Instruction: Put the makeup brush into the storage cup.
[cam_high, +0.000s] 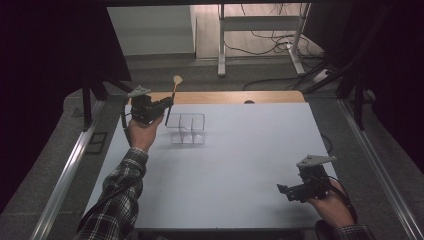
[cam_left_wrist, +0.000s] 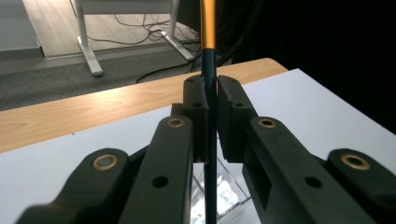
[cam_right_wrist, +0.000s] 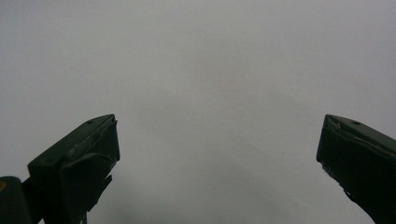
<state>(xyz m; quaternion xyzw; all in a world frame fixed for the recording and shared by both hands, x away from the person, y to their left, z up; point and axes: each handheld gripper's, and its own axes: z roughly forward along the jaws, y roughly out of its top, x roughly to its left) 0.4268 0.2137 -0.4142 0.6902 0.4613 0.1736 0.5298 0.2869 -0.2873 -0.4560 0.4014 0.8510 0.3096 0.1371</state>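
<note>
A spoon (cam_high: 171, 100) is clamped upright by the left gripper (cam_high: 167, 104) just above the left edge of the clear box (cam_high: 187, 129), while the right gripper (cam_high: 285, 191) is kept wide apart, far from the box.

No readable text anywhere.

No letters, numbers, brand marks or signs can be read in the high view or either gripper view.
</note>
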